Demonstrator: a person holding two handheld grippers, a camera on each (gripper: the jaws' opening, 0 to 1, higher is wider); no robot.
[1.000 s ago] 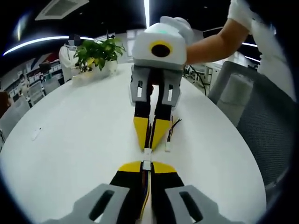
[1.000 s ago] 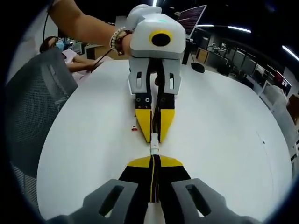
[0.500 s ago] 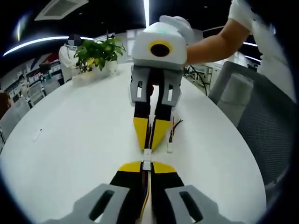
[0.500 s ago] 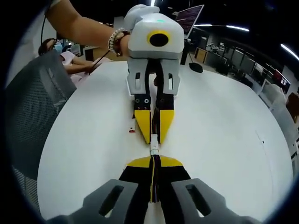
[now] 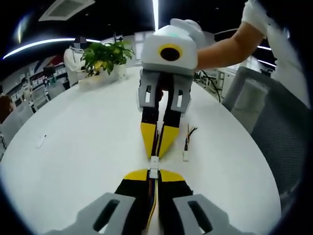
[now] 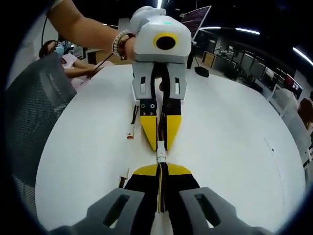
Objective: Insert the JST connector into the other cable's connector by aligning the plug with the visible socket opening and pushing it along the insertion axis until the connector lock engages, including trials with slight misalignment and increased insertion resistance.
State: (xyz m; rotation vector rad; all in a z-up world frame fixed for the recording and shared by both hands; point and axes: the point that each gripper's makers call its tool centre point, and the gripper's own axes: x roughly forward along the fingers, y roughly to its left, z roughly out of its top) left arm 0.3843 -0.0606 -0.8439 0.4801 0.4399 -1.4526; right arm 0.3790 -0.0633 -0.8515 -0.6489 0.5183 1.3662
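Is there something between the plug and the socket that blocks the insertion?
Nothing visible does. The two white connectors meet tip to tip between the left tool and the right tool. The spare cable lies aside.

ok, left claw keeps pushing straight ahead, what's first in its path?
The white connector held by the right claw, tip to tip with the left claw and its own plug; the gap looks closed, depth uncertain.

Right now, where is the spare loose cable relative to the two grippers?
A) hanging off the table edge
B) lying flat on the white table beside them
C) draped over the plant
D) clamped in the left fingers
B: the spare cable lies flat on the white table, beside the right gripper and apart from the mated connectors.
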